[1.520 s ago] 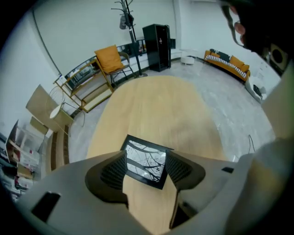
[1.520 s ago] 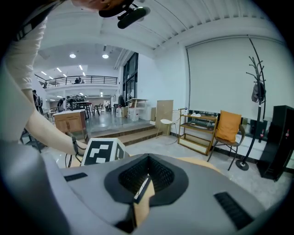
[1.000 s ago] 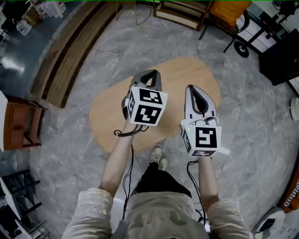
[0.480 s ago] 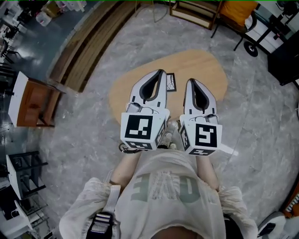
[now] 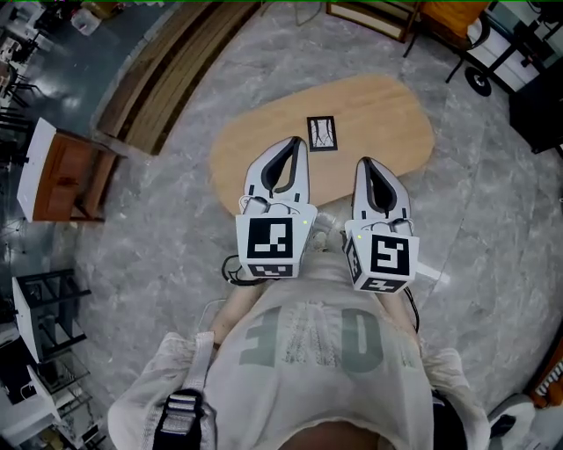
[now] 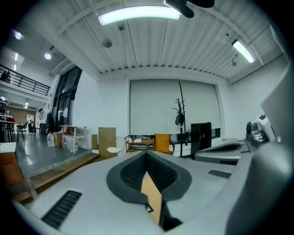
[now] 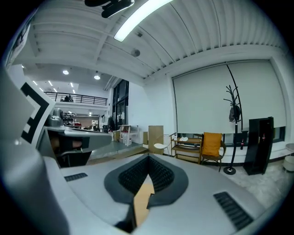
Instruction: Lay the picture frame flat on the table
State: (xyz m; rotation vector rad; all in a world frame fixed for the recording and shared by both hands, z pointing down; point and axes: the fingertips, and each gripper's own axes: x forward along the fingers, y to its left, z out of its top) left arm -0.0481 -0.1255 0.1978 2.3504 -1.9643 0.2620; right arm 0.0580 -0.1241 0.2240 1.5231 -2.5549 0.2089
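A small dark-framed picture frame (image 5: 321,134) is on the far part of the oval wooden table (image 5: 396,123); from this steep angle I cannot tell whether it stands or lies flat. My left gripper (image 5: 296,146) and right gripper (image 5: 366,165) are held side by side at the table's near edge, both short of the frame and pointing toward it. Each is shut with nothing between its jaws. In the left gripper view (image 6: 147,155) and the right gripper view (image 7: 148,158) the dark pads meet, and only a sliver of tabletop shows below them.
A wooden side cabinet (image 5: 54,171) and a black rack (image 5: 42,316) stand on the marble floor at the left. Long wooden boards (image 5: 167,66) run along the back left. An orange chair (image 5: 440,16) and black furniture (image 5: 537,105) are beyond the table.
Both grippers have drawn back from over the table toward the person's body. The picture frame, hidden a second ago, is now fully in view beyond their tips. Both jaws stayed shut.
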